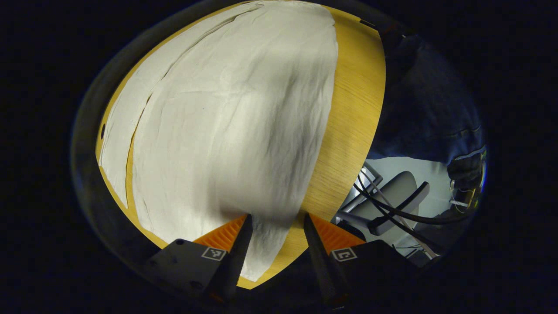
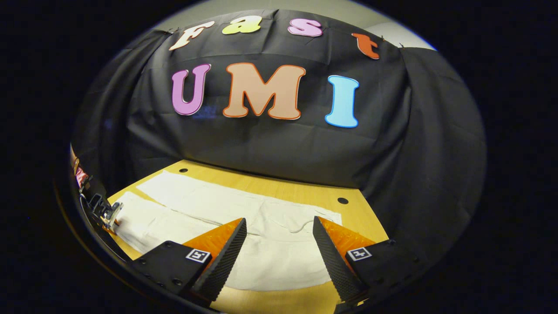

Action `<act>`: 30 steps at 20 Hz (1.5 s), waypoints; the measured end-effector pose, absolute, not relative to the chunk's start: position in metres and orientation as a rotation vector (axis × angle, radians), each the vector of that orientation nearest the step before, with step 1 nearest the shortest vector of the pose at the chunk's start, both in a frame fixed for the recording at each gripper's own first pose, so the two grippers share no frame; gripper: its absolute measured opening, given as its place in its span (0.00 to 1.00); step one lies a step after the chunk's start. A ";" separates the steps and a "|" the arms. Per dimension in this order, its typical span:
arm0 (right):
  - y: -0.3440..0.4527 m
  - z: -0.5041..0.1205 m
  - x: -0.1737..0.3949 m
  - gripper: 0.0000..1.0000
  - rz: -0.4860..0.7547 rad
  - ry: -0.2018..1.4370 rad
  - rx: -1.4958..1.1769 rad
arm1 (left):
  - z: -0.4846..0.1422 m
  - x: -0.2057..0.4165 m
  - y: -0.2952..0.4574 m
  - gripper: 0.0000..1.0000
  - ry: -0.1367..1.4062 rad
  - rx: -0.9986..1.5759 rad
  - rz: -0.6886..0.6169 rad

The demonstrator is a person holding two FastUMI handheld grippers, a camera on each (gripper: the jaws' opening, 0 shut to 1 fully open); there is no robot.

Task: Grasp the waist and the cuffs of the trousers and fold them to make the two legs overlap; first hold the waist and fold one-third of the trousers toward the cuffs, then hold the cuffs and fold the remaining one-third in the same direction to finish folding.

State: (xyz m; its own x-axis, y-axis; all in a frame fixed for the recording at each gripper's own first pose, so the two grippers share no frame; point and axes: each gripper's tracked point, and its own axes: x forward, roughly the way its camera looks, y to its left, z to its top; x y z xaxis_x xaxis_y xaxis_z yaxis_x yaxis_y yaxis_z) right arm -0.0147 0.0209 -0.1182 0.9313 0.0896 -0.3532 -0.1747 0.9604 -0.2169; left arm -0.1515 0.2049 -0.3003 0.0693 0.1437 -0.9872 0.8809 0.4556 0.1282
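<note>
Both grippers poised over one pair of pale trousers, nothing grasped yet.

The trousers [image 2: 244, 209] lie flat on the wooden table [image 2: 301, 189], two legs side by side with a slit of wood between them, so the legs, I'd say, aren't overlapped yet. The left gripper [image 1: 277, 229] hangs spread wide above one end, the right gripper [image 2: 279, 235] likewise unclenched over the waist end, seemingly placed one per end to lift them together. A person's dark sleeve [image 1: 429, 109] shows beyond the table edge.

Left gripper view looks down close; right gripper view faces wall; both share trousers [image 1: 226, 117].
</note>
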 end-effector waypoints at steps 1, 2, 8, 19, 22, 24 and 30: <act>0.021 -0.122 -0.015 0.98 0.159 0.360 -0.260 | -0.300 -0.149 0.206 0.66 1.414 0.985 -0.716; 0.019 -0.127 -0.014 0.99 0.180 0.376 -0.269 | -0.300 -0.147 0.207 0.61 1.414 0.992 -0.717; 0.010 -0.161 -0.009 0.98 0.311 0.476 -0.385 | -0.299 -0.132 0.210 0.02 1.386 1.035 -0.713; -0.044 -0.264 -0.035 0.96 0.681 0.785 -0.817 | -0.299 -0.131 0.211 0.00 1.445 1.067 -0.740; -0.057 -0.297 -0.051 0.97 0.780 0.918 -0.879 | -0.298 -0.131 0.211 0.00 1.464 1.076 -0.735; -0.065 -0.313 -0.058 0.97 0.821 0.996 -0.903 | -0.298 -0.131 0.211 0.00 1.476 1.084 -0.728; -0.074 -0.344 -0.057 0.96 0.856 1.145 -0.898 | -0.298 -0.130 0.210 0.00 1.499 1.070 -0.697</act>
State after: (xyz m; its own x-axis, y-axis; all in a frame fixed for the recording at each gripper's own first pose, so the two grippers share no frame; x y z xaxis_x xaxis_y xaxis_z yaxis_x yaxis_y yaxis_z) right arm -0.0569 -0.0737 -0.3439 0.1986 0.1006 -0.9749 -0.9065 0.3970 -0.1437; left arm -0.1303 0.2102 -0.2981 0.0220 0.2476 -0.9686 0.9004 0.4162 0.1268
